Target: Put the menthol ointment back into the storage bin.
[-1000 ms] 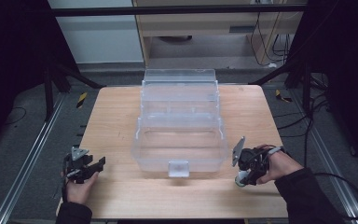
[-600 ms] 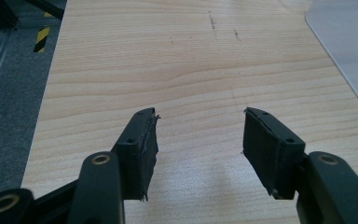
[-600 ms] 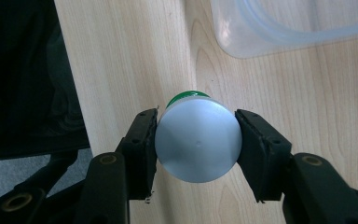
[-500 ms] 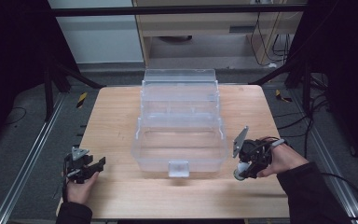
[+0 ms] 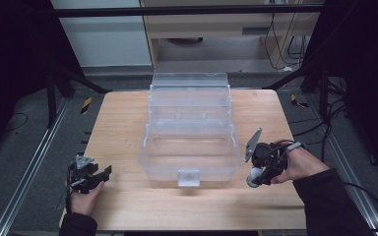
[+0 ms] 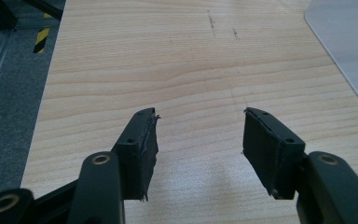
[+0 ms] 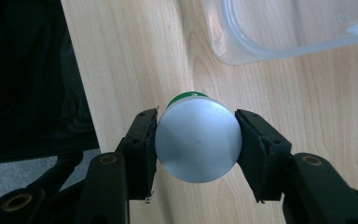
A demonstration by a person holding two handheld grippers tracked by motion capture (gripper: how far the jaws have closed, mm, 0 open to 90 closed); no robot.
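Right gripper [image 5: 254, 173] risen slightly since earlier frame, jaws clamped on silver can [image 7: 198, 139], green end visible in right gripper view, clear plastic box [image 5: 192, 142] just beside, left gripper [image 6: 198, 140] released over table [image 5: 123, 118].

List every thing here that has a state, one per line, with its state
Box: open, lid tipped back, nothing visible inside.
Latch: undone, at the box's near wall.
Can: clamped between the pads, round silver end to the camera, green at its far end, off the table.
Right gripper: shut on the can.
Left gripper: open, nothing between its pads, over bare wood.
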